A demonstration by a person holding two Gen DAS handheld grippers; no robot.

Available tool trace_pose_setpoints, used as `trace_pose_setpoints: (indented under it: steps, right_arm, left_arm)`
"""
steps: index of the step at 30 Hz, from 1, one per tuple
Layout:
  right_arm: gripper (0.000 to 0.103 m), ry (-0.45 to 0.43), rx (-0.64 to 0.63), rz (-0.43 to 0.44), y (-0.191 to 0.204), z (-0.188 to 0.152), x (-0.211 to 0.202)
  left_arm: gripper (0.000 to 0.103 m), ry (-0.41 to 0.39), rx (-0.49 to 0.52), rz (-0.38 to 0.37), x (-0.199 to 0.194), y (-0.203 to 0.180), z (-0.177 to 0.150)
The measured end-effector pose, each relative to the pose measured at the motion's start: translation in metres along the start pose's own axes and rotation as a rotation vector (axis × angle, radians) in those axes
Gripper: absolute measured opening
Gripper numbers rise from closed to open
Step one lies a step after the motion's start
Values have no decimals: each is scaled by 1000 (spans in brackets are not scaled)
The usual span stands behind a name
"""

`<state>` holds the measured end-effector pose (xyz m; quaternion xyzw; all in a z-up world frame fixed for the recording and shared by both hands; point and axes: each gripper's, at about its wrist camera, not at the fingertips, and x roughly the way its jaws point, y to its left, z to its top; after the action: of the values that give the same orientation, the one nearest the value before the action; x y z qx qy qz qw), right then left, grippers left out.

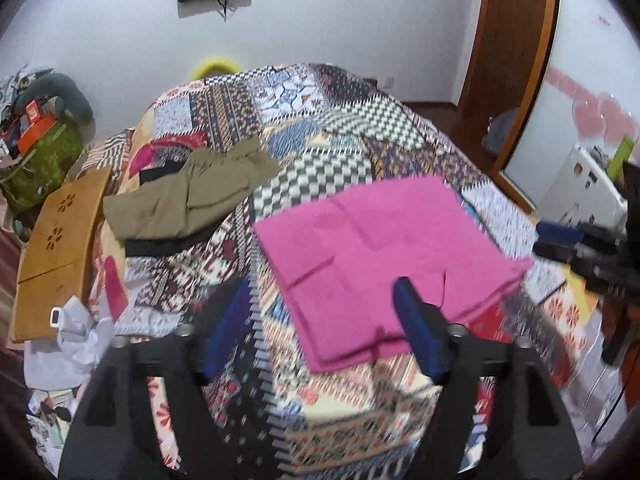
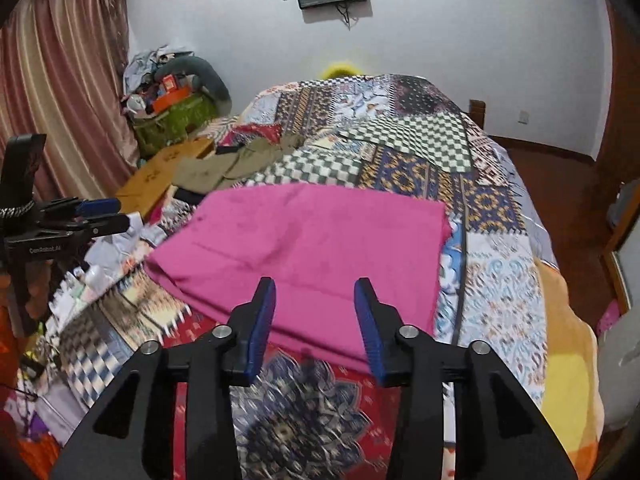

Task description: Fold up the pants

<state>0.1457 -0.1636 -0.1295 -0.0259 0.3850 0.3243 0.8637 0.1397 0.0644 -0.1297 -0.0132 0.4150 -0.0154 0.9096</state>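
Both sets of jaws stand spread and empty, left gripper [image 1: 322, 296] and right gripper [image 2: 315, 294] just above the near edge of the pink pants [image 2: 308, 248], folded flat on the bed [image 2: 420, 148]; next probably another fold or setting them aside.

Even indoor light, soft frames, heavy fisheye.
Motion blur smears the patchwork bedspread [image 1: 320, 420] near both lenses; far wall [image 2: 460, 32] sharper; dark vignette corners; straight edges bow outward; no glare.
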Motion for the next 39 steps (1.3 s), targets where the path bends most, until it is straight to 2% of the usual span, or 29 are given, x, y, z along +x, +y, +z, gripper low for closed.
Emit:
trace_pose_setpoints:
  steps: [4, 7, 11, 14, 15, 17, 20, 31, 39]
  right_arm:
    - [50, -9, 10, 55, 8, 12, 10]
    - [51, 7, 6, 71, 15, 14, 24]
    - [51, 85, 50, 106, 11, 11, 53]
    - [51, 142, 62, 101, 9, 4, 70]
    - [51, 163, 59, 98, 8, 0, 76]
    - [51, 193, 55, 92, 5, -6, 83]
    - [51, 183, 49, 94, -3, -15, 82]
    - [51, 175, 110, 9, -40, -33, 57]
    - [51, 173, 211, -50, -72, -53, 42]
  left_arm:
    - [81, 21, -32, -45, 19, -8, 16]
    - [81, 72, -50, -75, 40, -14, 19]
    - [81, 146, -38, -60, 69, -20, 11]
    - [81, 246, -6, -41, 95, -22, -6]
    - [82, 257, 2, -34, 99, -21, -12]
    - [93, 231, 9, -16, 98, -18, -21]
    - [93, 235, -11, -43, 94, -10, -25]
    - [94, 237, -110, -82, 77, 21, -45]
    - [94, 216, -56, -34, 64, 15, -48]
